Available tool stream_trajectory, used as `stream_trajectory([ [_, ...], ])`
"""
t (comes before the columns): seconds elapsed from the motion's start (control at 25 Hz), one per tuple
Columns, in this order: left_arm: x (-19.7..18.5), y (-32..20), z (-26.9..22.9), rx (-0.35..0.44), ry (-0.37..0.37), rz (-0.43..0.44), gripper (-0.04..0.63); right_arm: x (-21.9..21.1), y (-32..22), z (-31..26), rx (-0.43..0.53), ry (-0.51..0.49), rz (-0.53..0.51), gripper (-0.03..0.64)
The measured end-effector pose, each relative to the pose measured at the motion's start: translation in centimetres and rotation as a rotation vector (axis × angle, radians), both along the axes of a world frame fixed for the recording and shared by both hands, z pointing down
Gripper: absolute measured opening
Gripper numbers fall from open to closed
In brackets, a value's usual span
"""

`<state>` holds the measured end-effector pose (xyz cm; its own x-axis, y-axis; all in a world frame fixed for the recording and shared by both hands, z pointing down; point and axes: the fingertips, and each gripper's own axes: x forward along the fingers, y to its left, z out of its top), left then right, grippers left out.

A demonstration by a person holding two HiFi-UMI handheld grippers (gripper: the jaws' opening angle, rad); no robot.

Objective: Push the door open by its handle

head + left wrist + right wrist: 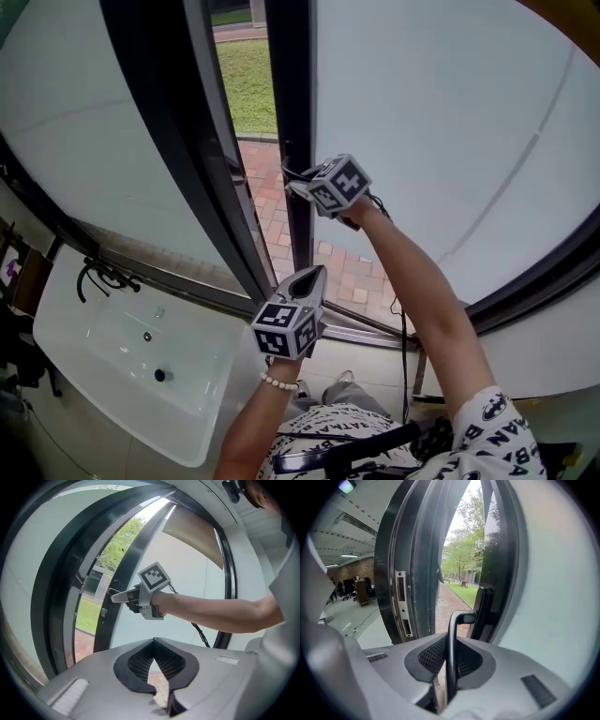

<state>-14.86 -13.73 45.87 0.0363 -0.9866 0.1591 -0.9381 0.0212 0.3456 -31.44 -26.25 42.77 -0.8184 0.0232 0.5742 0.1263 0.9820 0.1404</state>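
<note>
right claw (450, 644): clamped on black lever handle (461, 618) | handle: on edge of frosted glass door (441, 141), ajar, brick path (265, 187) in gap | left claw (153, 643): closed, empty, held lower

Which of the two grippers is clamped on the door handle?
The right gripper: its jaws pinch the black door handle. The left gripper is shut on nothing.

Red brick paving (272, 187) outside, green lawn (246, 84) far beyond, trees (461, 550) in daylight, white washbasin (103, 328) near left, black tap (98, 275) beside it
</note>
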Motion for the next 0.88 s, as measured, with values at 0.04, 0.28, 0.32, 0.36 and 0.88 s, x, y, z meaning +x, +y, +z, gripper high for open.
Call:
stream_trajectory([
  [0.04, 0.0, -0.7, 0.1, -0.008, 0.001, -0.009, -0.009, 0.0, -0.6, 0.0, 0.004, 0.005, -0.005, 0.064],
  [0.28, -1.8, -2.6, 1.6, -0.107, 0.009, -0.083, -0.008, -1.3, -2.1, -0.2, 0.009, 0.003, 0.019, 0.064],
  [0.32, -2.0, -2.8, 1.8, -0.117, 0.003, -0.094, -0.008, -1.5, -2.2, -0.2, 0.009, 0.002, 0.024, 0.064],
  [0.36, -2.1, -3.2, 1.8, -0.128, -0.005, -0.105, -0.008, -1.7, -2.6, -0.2, 0.008, 0.000, 0.031, 0.064],
  [0.88, -3.6, -10.3, 6.0, -0.224, 0.001, -0.142, -0.008, -2.7, -11.5, 0.8, -0.047, -0.054, 0.123, 0.064],
])
